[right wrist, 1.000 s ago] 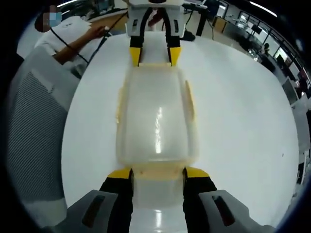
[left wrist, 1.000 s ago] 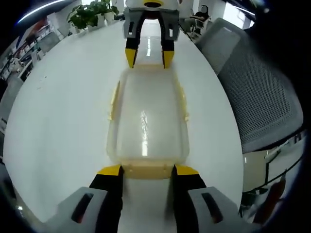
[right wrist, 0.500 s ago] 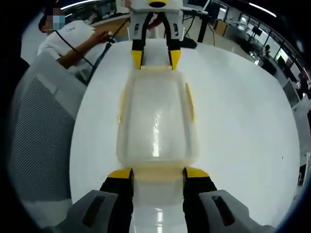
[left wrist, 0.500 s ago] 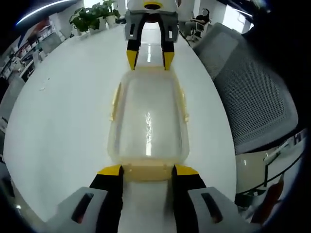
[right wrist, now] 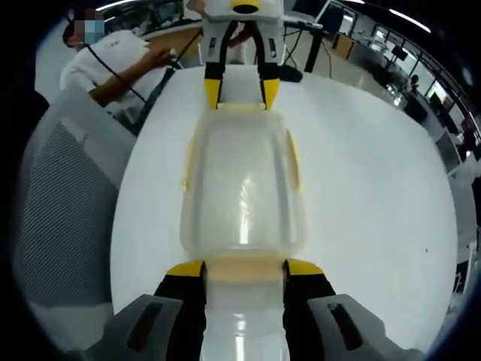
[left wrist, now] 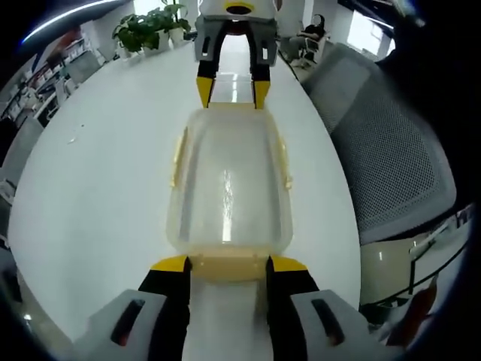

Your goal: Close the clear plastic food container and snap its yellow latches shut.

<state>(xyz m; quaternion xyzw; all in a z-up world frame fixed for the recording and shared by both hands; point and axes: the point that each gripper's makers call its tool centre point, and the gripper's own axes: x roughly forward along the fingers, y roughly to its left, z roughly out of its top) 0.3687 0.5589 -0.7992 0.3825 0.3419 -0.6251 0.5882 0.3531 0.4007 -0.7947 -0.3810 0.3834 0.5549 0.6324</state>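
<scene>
The clear plastic container (left wrist: 229, 188) has its lid on and lies lengthwise between my two grippers. My left gripper (left wrist: 229, 263) grips the near short end, its jaws on either side of the yellow end latch (left wrist: 228, 265). At the far end, my right gripper (left wrist: 229, 92) holds the opposite latch. In the right gripper view the same container (right wrist: 240, 188) runs from my right gripper (right wrist: 244, 267) to my left gripper (right wrist: 233, 94). Yellow side latches (left wrist: 177, 154) (right wrist: 293, 158) lie along the long edges; whether they are snapped down I cannot tell.
A round white table (left wrist: 98, 173) lies under the container. A grey mesh chair (left wrist: 391, 150) stands at its edge, seen also as chair (right wrist: 60, 203). Potted plants (left wrist: 143, 26) stand at the far side. A person in white (right wrist: 113, 56) sits beyond the table.
The container keeps its place between both grippers while the table and chair shift and shrink slightly behind it. Both cameras have moved together. Jaws unchanged.
</scene>
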